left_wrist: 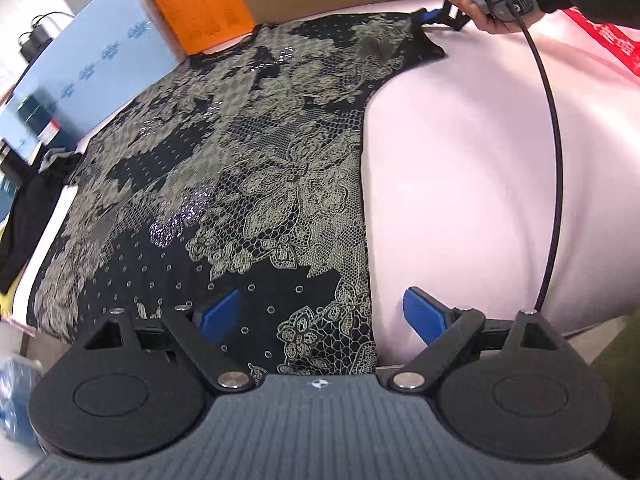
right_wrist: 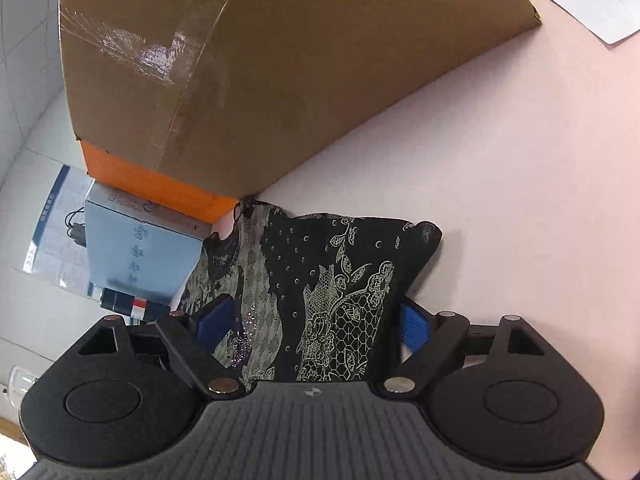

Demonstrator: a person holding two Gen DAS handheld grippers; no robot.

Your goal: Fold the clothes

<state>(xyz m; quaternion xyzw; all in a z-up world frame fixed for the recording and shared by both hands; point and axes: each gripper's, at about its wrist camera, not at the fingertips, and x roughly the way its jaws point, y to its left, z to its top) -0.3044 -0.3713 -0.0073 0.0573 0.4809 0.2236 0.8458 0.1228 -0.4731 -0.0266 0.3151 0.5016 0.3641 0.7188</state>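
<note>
While both claws gape, only left wrist shows shirt point(left_wrist: 240, 160) spread flat.

Left tool point(left_wrist: 324, 314) jaws spread wide, right tool point(right_wrist: 316, 320) likewise agape

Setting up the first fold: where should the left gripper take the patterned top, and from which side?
Take the patterned top at its near hem corner, by the straight side edge between the left gripper's open jaws. Come in from the bare pink table, sliding one finger under. The garment lies flat, so only its edges offer a pinch. The right gripper is open around the far sleeve.
</note>
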